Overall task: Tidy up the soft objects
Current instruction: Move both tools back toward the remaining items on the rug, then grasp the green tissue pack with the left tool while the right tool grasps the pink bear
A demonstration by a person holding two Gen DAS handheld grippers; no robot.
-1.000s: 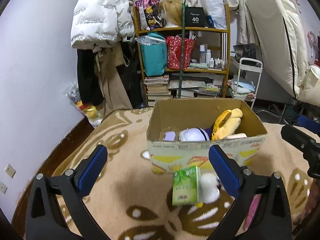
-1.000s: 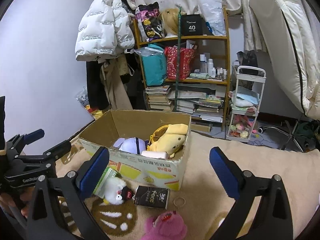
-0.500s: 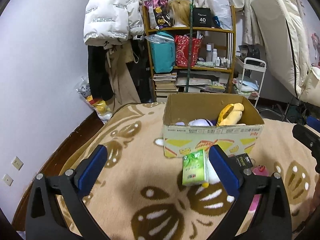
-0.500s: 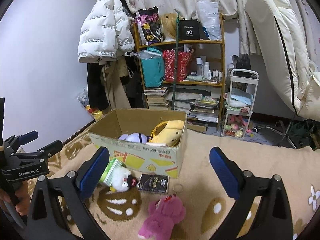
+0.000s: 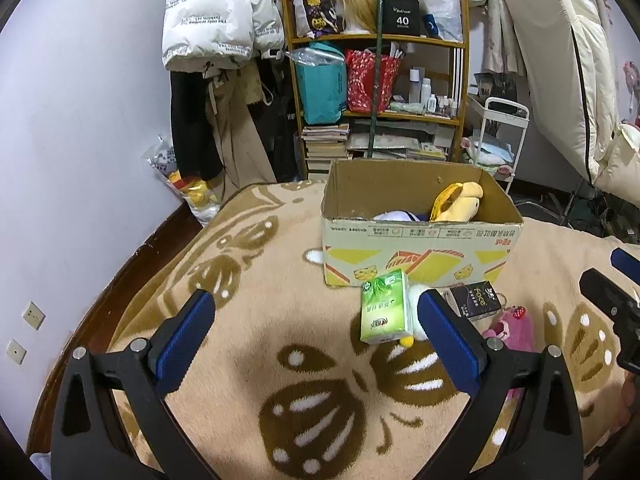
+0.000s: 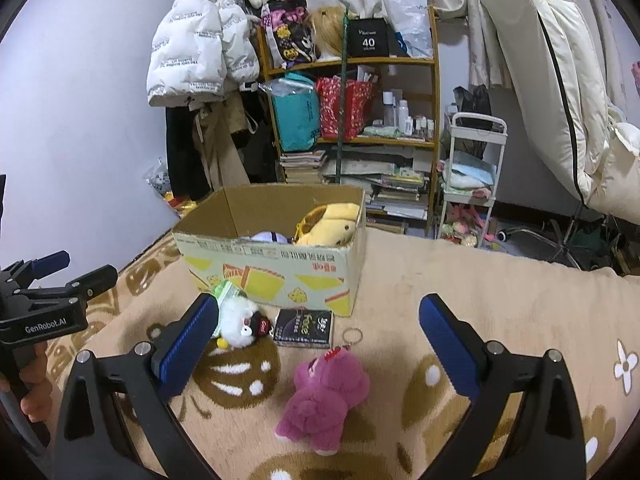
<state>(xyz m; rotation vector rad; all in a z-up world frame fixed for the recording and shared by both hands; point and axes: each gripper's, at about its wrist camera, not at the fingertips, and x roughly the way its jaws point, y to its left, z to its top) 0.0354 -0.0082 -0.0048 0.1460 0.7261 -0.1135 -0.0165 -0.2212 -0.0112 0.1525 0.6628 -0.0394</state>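
An open cardboard box [image 5: 420,256] [image 6: 280,272] stands on the beige patterned blanket and holds a yellow plush [image 5: 458,202] [image 6: 330,226] and a white-purple plush [image 6: 266,237]. In front of it lie a green tissue pack [image 5: 386,308], a white plush [image 6: 240,322], a black packet [image 6: 306,326] and a pink plush bear [image 6: 328,392] [image 5: 510,330]. My left gripper [image 5: 316,336] is open and empty, short of the tissue pack. My right gripper [image 6: 320,340] is open and empty above the pink bear.
A wooden shelf [image 5: 376,92] crammed with bags, books and bottles stands behind the box. A white puffer jacket [image 5: 212,20] hangs at the left wall. A white cart [image 6: 474,176] and a mattress [image 6: 552,72] are on the right. A keyring [image 6: 352,335] lies by the packet.
Both grippers have pulled back and up from the box, which now sits farther away. The pink bear has come fully into the right wrist view. Both stay open.
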